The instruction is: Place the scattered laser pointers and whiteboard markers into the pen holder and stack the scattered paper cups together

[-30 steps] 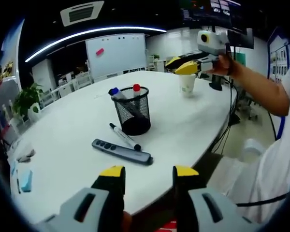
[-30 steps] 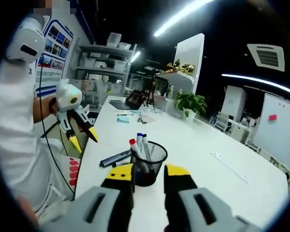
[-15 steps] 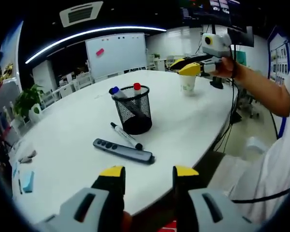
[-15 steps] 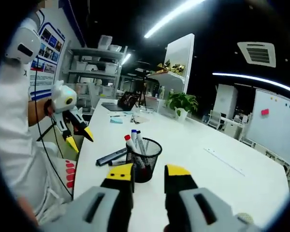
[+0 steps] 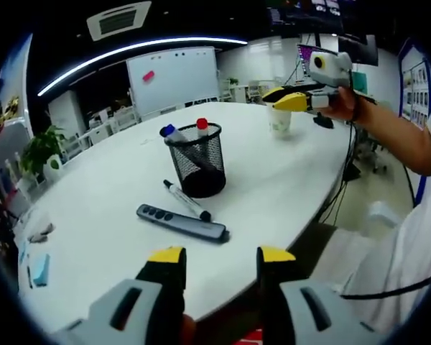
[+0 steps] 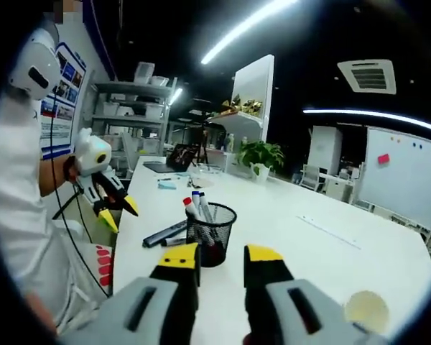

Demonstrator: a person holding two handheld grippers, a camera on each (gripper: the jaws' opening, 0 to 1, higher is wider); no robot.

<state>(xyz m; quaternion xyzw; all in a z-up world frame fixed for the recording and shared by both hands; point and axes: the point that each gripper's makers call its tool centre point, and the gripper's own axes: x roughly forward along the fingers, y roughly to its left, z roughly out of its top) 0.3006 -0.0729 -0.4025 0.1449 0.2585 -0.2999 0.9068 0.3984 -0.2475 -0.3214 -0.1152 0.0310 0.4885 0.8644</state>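
A black mesh pen holder [image 5: 195, 163] stands mid-table with a blue-capped and a red-capped marker [image 5: 202, 126] in it. In front of it lie a loose whiteboard marker [image 5: 187, 201] and a grey laser pointer [image 5: 181, 223]. My left gripper [image 5: 221, 259] is open and empty near the table's edge. Farther right a paper cup [image 5: 279, 121] stands, with my right gripper [image 5: 293, 99] hovering just above it. In the right gripper view my right gripper [image 6: 221, 257] is open and empty, the pen holder [image 6: 210, 236] is behind its left jaw, a paper cup [image 6: 366, 309] sits lower right, and the left gripper [image 6: 111, 205] is at left.
The white oval table [image 5: 108, 180] has small blue and grey items [image 5: 39, 269] near its left end. A laptop [image 6: 165, 167] and papers sit at its far end. A potted plant [image 6: 262, 154], a whiteboard [image 5: 171, 75] and shelves stand around. The person stands by the table edge.
The right gripper view has swung so a paper cup now shows at its lower right. In the left gripper view the right gripper has drifted slightly right above the cup. Table items are unmoved.
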